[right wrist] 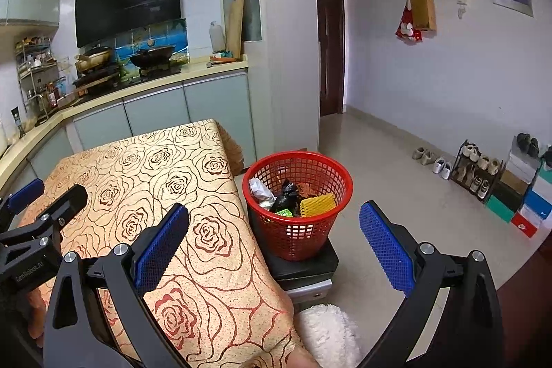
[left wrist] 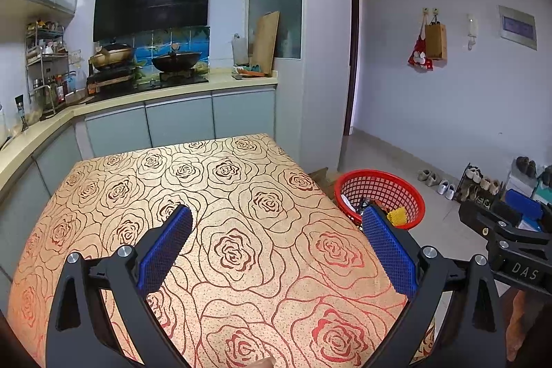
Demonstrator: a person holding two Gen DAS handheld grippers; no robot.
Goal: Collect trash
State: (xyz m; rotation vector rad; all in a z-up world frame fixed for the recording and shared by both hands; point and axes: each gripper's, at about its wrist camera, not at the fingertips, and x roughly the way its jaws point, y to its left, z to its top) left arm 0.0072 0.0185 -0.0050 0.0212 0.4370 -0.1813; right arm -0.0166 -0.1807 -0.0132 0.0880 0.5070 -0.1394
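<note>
Tablecloth (right wrist: pixel 145 168), trash basket (right wrist: pixel 297 206) between right tongs (right wrist: pixel 274 238)

Basket (right wrist: pixel 297 192) of trash (right wrist: pixel 291 195), seemingly on a stool (right wrist: pixel 303 264), right of table (right wrist: pixel 145 181).

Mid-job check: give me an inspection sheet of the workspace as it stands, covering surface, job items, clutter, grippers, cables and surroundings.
Surface: table with rose-pattern cloth; nothing seen on it in either view.
Job's things: red mesh trash basket beside the table's right edge, standing on a dark stool; inside are a yellow mesh piece, a black wrapper, a white crumpled wrapper and a green scrap.
Clutter: white fluffy item below the stool.
Grippers: left gripper open and empty over the table; right gripper open and empty, facing the basket.
Cables: nothing seen at the workspace.
Surroundings: kitchen counter with wok; shoe rack by the wall.
</note>
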